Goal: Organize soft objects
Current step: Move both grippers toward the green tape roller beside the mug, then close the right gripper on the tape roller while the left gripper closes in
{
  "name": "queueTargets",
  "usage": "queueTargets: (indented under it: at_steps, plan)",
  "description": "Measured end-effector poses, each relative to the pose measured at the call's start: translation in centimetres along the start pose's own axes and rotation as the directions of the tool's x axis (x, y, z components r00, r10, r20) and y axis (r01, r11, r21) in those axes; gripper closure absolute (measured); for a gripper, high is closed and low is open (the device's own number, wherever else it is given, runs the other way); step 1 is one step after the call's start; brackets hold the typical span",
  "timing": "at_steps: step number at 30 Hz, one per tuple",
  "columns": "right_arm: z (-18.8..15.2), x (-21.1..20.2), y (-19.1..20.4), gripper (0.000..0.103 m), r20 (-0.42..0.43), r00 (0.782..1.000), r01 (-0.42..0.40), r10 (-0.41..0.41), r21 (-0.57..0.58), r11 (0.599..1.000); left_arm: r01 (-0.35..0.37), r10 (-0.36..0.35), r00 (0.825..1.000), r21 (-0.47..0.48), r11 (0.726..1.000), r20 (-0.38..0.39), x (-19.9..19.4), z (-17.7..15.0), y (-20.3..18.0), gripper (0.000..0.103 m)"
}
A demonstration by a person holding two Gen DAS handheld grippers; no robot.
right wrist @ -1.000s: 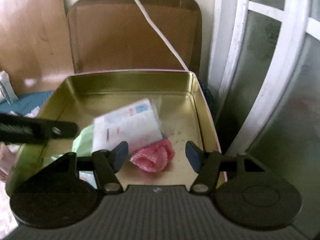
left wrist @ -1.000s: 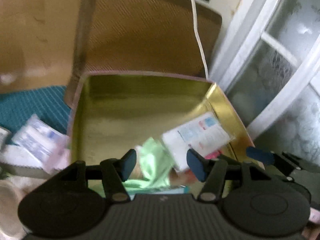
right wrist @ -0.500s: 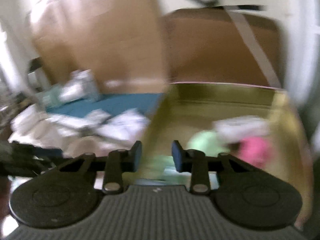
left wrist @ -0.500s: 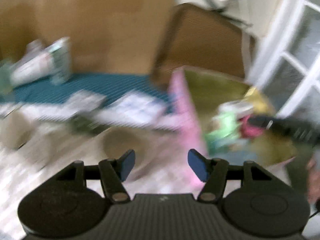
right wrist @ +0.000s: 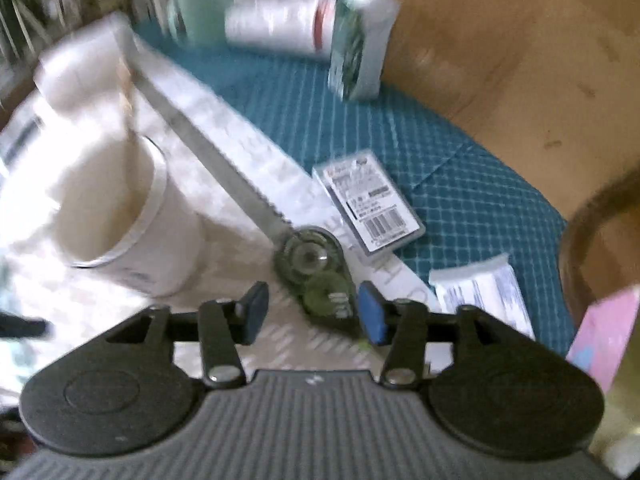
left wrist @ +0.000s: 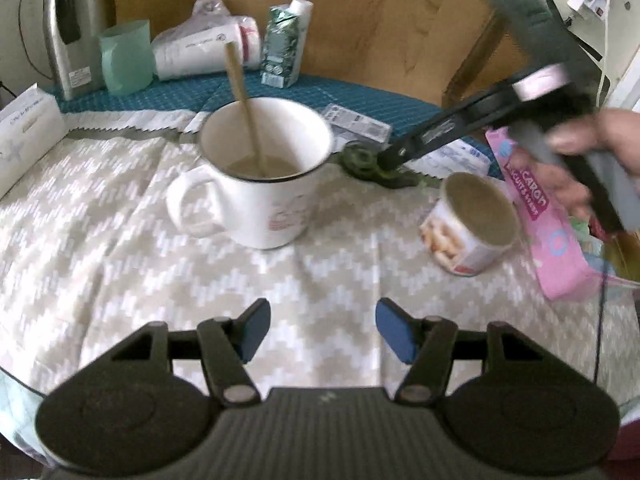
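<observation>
My left gripper (left wrist: 322, 330) hangs open over the zigzag cloth (left wrist: 120, 272) with nothing between its fingers. My right gripper (right wrist: 312, 314) points down at a green tape dispenser (right wrist: 316, 276). Its jaws are opening; the dispenser lies between the fingertips, close to the right pad, and is not gripped. In the left wrist view the right gripper (left wrist: 384, 160) reaches that dispenser (left wrist: 368, 162), with a person's hand (left wrist: 592, 160) behind it. A barcoded soft packet (right wrist: 368, 204) and a white packet (right wrist: 480, 296) lie on the teal mat. The pink tin (left wrist: 548, 232) stands at the right edge.
A white mug (left wrist: 264, 172) with a wooden stick stands mid-table. A small can (left wrist: 472, 224) lies on its side beside the tin. At the back stand a kettle (left wrist: 76, 24), a green cup (left wrist: 126, 56), a bagged roll (left wrist: 204, 48) and a carton (left wrist: 282, 48).
Both grippers swung left, from over the gold inside of the tin to the table with the mug. The right gripper's jaws narrowed half a second ago and now stand wider.
</observation>
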State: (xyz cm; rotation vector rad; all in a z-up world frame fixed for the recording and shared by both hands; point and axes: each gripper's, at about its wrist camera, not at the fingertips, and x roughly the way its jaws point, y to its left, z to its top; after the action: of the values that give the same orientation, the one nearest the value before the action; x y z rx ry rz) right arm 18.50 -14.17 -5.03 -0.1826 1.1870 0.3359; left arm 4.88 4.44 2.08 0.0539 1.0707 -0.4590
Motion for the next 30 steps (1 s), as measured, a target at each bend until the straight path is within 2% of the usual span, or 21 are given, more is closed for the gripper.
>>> queueTargets:
  at_steps: [2, 3, 5, 8, 11, 14, 17, 20, 24, 27, 30]
  plan:
    - [0.7, 2.2, 0.1, 0.048, -0.083, 0.996, 0.035, -0.037, -0.021, 0.999, 0.018, -0.018, 1.000, 0.001, 1.000, -0.013, -0.2, -0.1, 1.7, 0.044]
    - [0.8, 2.8, -0.1, 0.050, -0.114, 0.993, 0.022, -0.023, -0.015, 1.000, 0.022, -0.022, 1.000, 0.002, 1.000, -0.021, -0.1, -0.1, 2.3, 0.044]
    - [1.1, 3.0, -0.3, 0.060, -0.112, 0.994, -0.011, 0.012, 0.005, 1.000, 0.029, -0.029, 0.999, 0.005, 1.000, -0.032, 0.3, 0.0, 3.5, 0.044]
    - [0.5, 2.5, 1.1, 0.060, -0.117, 0.991, -0.061, 0.058, -0.017, 0.998, 0.036, -0.036, 0.998, 0.000, 0.999, -0.041, 0.4, 0.2, 5.2, 0.044]
    - [-0.6, 1.2, 4.1, 0.060, -0.130, 0.988, -0.101, 0.089, -0.089, 0.991, 0.052, -0.053, 0.997, -0.020, 0.998, -0.049, 0.5, 0.5, 6.8, 0.043]
    - [-2.4, 0.1, 6.8, 0.061, -0.145, 0.986, -0.101, 0.080, -0.149, 0.984, 0.090, -0.092, 0.994, -0.040, 0.995, -0.059, 0.6, 0.7, 8.2, 0.039]
    - [-4.6, -0.4, 8.0, 0.060, -0.165, 0.977, -0.158, 0.137, -0.120, 0.980, 0.141, -0.146, 0.986, -0.059, 0.988, -0.079, 1.0, 0.7, 8.8, 0.038]
    - [-6.8, -1.5, 9.4, 0.060, -0.118, 0.983, -0.160, 0.141, -0.176, 0.971, 0.188, -0.194, 0.976, -0.057, 0.980, -0.102, 1.6, 0.8, 8.6, 0.037]
    - [-9.8, -2.8, 9.6, 0.060, -0.088, 0.977, -0.205, 0.193, -0.172, 0.964, 0.209, -0.210, 0.971, -0.017, 0.978, -0.117, 2.5, 1.0, 7.4, 0.037]
    - [-11.5, -3.4, 9.4, 0.060, -0.049, 0.988, -0.154, 0.147, -0.181, 0.971, 0.193, -0.186, 0.973, 0.041, 0.980, -0.133, 3.3, 1.2, 5.9, 0.037]
    - [-12.6, -4.5, 8.9, 0.060, -0.029, 0.993, -0.117, 0.115, -0.122, 0.986, 0.179, -0.162, 0.976, 0.107, 0.978, -0.148, 3.9, 1.2, 4.2, 0.037]
